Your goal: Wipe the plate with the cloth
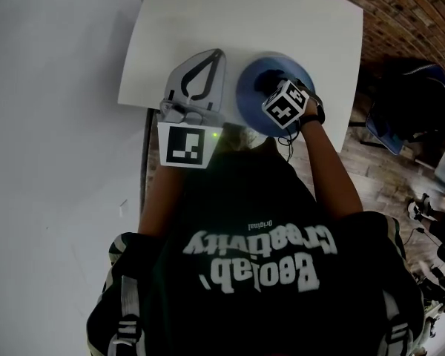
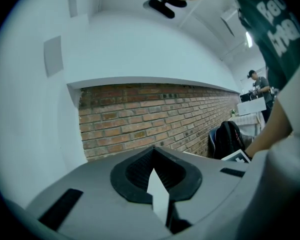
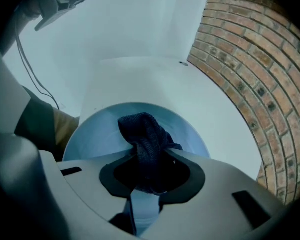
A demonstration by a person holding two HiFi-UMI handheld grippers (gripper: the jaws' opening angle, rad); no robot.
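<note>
The right gripper (image 3: 151,168) is seen clamped on a dark blue cloth (image 3: 146,134), the jaws drawn in against the fabric; a bunched end of the cloth is pushed out past the jaw tips and appears to be pressed onto the light blue plate (image 3: 92,136), though actual contact cannot be made certain from this angle; the plate is set on the white table (image 3: 140,79), near its front edge and toward its right side in the head view, with the right gripper held directly over it; just beside the plate, to its left, the left gripper (image 2: 155,155) is held with its jaws brought together at the tips and nothing caught in the dark opening between the pads; only a sliver of white is shown through the gap; beyond those jaws a red brick wall (image 2: 155,114) is seen under a white ledge, and a dark backpack (image 2: 227,139) is placed at its foot; the lower half of the head view is filled by the person's dark printed T-shirt (image 1: 259,221).
</note>
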